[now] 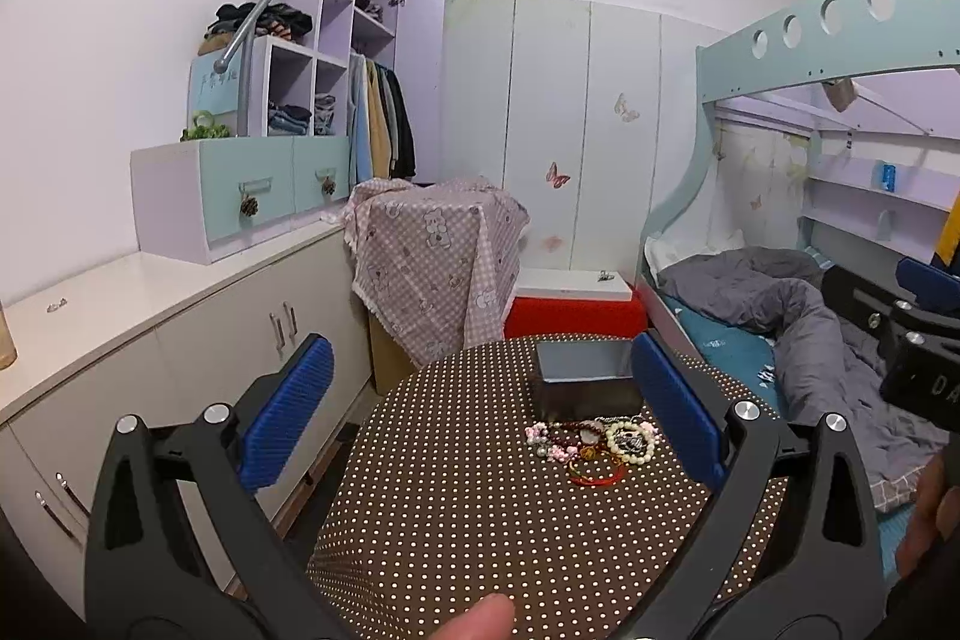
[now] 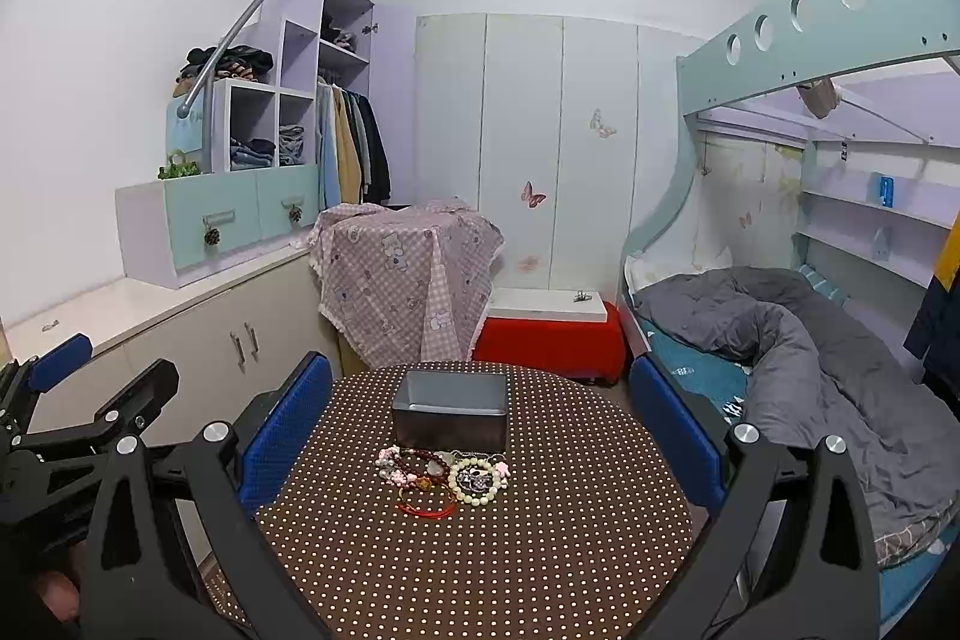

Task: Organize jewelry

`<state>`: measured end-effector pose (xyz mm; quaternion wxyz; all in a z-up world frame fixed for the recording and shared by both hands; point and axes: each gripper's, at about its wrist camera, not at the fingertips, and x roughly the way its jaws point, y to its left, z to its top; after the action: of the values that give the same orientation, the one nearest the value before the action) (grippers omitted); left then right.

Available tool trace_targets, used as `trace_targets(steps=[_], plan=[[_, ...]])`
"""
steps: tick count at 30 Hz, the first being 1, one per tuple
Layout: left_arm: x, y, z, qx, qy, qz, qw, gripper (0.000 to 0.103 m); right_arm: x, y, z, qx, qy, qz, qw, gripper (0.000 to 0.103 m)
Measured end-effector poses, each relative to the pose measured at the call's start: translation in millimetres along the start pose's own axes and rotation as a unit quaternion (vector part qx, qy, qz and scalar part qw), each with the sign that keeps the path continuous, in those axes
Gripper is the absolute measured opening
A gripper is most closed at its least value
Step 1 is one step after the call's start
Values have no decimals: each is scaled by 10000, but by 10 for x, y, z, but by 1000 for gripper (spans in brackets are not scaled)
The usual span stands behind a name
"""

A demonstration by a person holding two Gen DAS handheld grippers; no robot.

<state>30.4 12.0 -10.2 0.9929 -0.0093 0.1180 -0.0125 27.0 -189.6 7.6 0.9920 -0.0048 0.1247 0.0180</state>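
A pile of bracelets [image 1: 591, 445] lies on the round table with a brown polka-dot cloth [image 1: 456, 496]: cream beads, dark red beads, pink beads and a red cord loop. Behind it stands an open dark metal box [image 1: 585, 376] with a grey inside. The right wrist view shows the same pile [image 2: 447, 478] and box [image 2: 450, 415] near the table's [image 2: 540, 550] middle. My left gripper [image 1: 480, 424] is open and empty, above the table's near side. My right gripper [image 2: 480, 436] is open and empty, also short of the pile.
A long cabinet [image 2: 180, 340] runs along the left wall. A stand under a checked cloth [image 2: 402, 280] and a red box [image 2: 546, 340] are beyond the table. A bunk bed with a grey duvet [image 2: 810, 340] is on the right.
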Motion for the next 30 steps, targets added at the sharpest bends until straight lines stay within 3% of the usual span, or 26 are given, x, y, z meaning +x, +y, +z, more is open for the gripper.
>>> trace_targets(steps=[5, 10, 21, 27, 30], plan=[[176, -13, -129, 69, 209, 40, 9997, 97, 156, -42, -127, 18, 156, 32, 9999, 96], [599, -14, -406, 165, 748, 95, 9970, 97, 490, -134, -384, 53, 624, 63, 9980, 96], [1886, -73, -983, 415, 2134, 42, 9761, 97, 1359, -324, -1172, 179, 1969, 287, 9798, 96], [2321, -227, -1188, 730, 2525, -196, 9646, 97, 1704, -277, -1391, 26, 2411, 855, 9667, 94], [2393, -135, -1253, 609, 2638, -68, 9626, 97, 1858, -130, -1412, -212, 2563, 1272, 9580, 81]])
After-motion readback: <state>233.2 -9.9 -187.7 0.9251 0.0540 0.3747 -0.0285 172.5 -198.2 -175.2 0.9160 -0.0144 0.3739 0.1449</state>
